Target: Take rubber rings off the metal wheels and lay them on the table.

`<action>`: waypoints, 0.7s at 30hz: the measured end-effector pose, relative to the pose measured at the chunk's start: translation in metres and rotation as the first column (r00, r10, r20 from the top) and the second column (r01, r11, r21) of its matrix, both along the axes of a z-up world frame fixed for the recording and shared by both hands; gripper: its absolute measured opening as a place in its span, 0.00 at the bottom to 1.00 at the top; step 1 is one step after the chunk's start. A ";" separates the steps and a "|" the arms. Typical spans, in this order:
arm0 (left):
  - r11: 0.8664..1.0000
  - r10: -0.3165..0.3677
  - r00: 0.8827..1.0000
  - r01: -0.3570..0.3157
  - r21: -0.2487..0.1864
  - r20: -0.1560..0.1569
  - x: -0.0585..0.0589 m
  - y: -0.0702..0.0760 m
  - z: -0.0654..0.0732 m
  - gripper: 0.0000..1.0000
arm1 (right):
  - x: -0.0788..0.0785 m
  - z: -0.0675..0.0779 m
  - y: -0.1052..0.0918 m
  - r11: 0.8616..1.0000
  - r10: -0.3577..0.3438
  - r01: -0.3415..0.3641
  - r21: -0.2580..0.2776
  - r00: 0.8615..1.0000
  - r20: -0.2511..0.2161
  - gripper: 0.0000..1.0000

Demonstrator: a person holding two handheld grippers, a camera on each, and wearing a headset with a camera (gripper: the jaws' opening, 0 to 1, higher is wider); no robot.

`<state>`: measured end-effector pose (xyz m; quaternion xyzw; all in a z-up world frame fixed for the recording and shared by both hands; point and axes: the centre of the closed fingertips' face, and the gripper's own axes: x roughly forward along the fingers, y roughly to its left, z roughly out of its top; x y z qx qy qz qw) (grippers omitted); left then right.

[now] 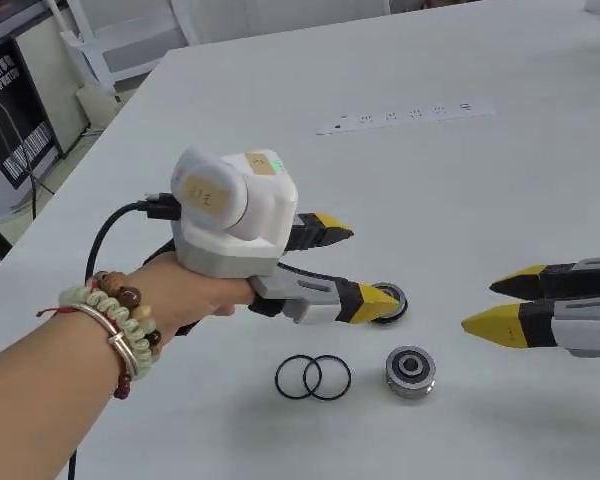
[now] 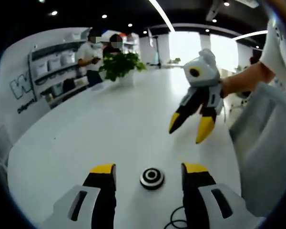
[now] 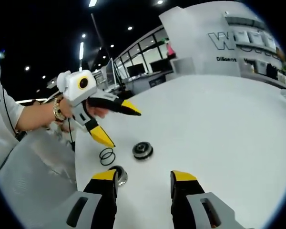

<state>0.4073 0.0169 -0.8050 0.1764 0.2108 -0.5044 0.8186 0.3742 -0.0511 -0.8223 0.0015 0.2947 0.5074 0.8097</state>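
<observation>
Large "W" on white wall [image 3: 195,33], upper right of right gripper view, smaller line beneath starting "Dilig", black banner [image 1: 15,110], upper left of head view, print illegible.

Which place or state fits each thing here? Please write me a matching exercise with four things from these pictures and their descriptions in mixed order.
Things:
1. rubber rings
2. left gripper
3. right gripper
4. power strip

Places or states:
A. open, held in the hand next to bead bracelets
B. open, coming into the head view from its right edge
C. flat on the table, two side by side, off the wheels
D. on the far part of the table, beyond both grippers

Pairs: 1-C, 2-A, 3-B, 4-D
</observation>
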 end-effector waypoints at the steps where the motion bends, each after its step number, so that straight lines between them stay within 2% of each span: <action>1: 1.000 0.001 1.000 -0.001 0.003 -0.001 0.001 0.000 -0.002 0.54 | 0.000 -0.001 0.001 1.000 0.007 -0.007 -0.007 1.000 0.003 0.42; 5: 1.000 0.014 1.000 -0.014 0.008 -0.011 0.008 0.001 -0.011 0.50 | 0.002 -0.005 0.009 0.999 0.032 -0.032 -0.019 0.999 0.006 0.42; 8: 1.000 0.007 1.000 -0.007 0.009 -0.029 0.007 -0.001 -0.017 0.48 | 0.003 -0.006 0.013 0.999 0.044 -0.044 -0.022 0.999 0.006 0.42; 17: 1.000 0.003 1.000 -0.003 0.026 -0.030 0.009 -0.005 -0.030 0.36 | 0.011 -0.012 0.023 0.997 0.073 -0.072 -0.041 0.997 0.011 0.41; 21: 1.000 -0.004 0.999 0.006 0.023 -0.053 0.006 -0.006 -0.036 0.33 | 0.014 -0.015 0.029 0.995 0.090 -0.089 -0.050 0.996 0.015 0.40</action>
